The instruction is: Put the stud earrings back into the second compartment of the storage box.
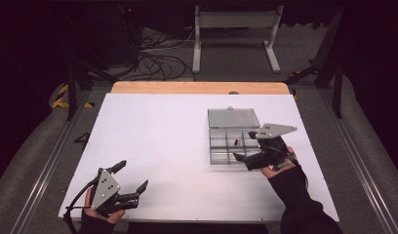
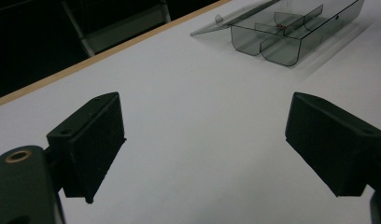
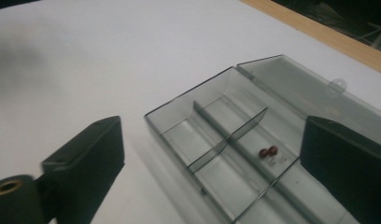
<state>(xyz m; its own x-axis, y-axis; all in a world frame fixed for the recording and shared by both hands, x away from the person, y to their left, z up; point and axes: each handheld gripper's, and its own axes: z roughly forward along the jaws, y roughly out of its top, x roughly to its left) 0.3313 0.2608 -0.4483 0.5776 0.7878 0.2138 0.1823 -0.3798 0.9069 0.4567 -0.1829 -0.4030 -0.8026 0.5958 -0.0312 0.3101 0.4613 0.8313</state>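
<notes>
Lower left of the high view, the left gripper [image 1: 132,177] gapes wide, holding nothing. At right, the right gripper [image 1: 246,146], also wide and holding nothing, overlaps the clear box [image 1: 226,144]'s right edge. A tiny, indistinct item [image 3: 268,151] lies inside.

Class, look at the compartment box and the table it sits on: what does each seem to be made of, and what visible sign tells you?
The compartment box looks like smoky, see-through hard plastic with a glossy finish: the dividers and the table show through its walls, and the open lid reflects light. The table seems to have a matt white top without glare, with a light wooden strip at its far edge, possibly laminate over wood.
</notes>
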